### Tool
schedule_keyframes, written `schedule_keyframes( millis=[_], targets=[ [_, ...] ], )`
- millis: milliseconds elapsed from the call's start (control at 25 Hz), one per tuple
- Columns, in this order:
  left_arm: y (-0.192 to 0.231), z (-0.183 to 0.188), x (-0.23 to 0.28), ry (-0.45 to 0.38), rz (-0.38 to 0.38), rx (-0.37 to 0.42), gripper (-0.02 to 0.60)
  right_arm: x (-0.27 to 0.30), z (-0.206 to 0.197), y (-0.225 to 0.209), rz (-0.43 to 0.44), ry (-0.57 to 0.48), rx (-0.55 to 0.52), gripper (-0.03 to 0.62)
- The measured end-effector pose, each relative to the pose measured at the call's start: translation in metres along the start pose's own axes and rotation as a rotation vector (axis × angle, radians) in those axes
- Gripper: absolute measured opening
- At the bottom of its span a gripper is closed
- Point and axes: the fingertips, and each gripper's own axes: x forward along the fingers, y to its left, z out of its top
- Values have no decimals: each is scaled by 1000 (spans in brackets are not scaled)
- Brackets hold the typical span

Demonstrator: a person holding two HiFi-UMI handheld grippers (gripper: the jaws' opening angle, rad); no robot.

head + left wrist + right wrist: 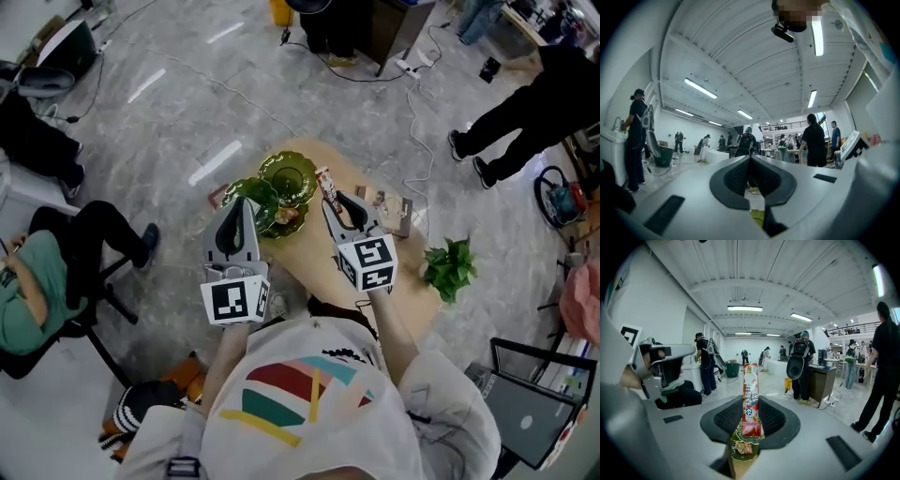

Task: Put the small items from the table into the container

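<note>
Snack packet [750,380] clamped between right gripper [751,401] fingers, sticking past tips; left gripper [750,161] fingers together.

Bright, even light from ceiling strip lights [745,308]; both gripper views bend strongly and darken at their edges.

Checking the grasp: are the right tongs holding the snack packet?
Yes, shut on it: the red snack packet stands clamped between the right tongs.

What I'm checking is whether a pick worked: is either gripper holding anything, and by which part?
The right gripper holds a red snack packet by its lower end, the rest sticking out past the jaws. The left gripper is shut, empty.
</note>
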Motion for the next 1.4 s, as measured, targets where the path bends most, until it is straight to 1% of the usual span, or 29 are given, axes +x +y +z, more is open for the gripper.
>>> schedule_keyframes(
  millis=[40,200,320,440,520,640,680,720,760,840,960,1120,1200,1280,1320,1360,1400],
  targets=[
    [5,-3,1,11,22,-2,8,15,-4,-2,14,17,-5,110],
    [18,-11,19,30,50,29,8,84,-24,-22,29,80,-42,110],
    [33,-22,13,73,111,46,8,126,-54,-20,64,165,-112,110],
    [49,-40,10,125,163,52,8,165,-80,-20,88,224,-171,110],
    [58,-52,11,145,192,35,8,188,-91,-23,88,240,-207,111],
    [64,-69,7,179,220,22,8,211,-107,-21,88,236,-306,112],
    [64,-74,6,190,224,22,8,217,-111,-20,85,227,-329,124],
    [64,-78,5,197,227,24,8,221,-113,-19,78,213,-344,243],
    [65,-81,4,200,230,26,8,223,-113,-19,70,198,-355,311],
    [65,-83,1,196,239,22,8,222,-109,-18,66,178,-362,311],
    [65,-81,-5,187,247,24,9,216,-105,-12,81,175,-361,311],
    [64,-70,-5,170,238,52,8,210,-99,-6,100,177,-412,311],
    [61,-63,-3,157,229,65,8,204,-92,-7,101,171,-404,310],
    [58,-54,-4,144,224,74,8,194,-88,-5,120,221,-368,308],
    [57,-49,-5,136,221,78,9,186,-85,-4,125,258,-335,246],
    [56,-43,-4,125,216,80,8,177,-78,-5,116,277,-292,12],
    [55,-37,-3,111,211,79,8,167,-66,-6,101,268,-247,12]
  ],
)
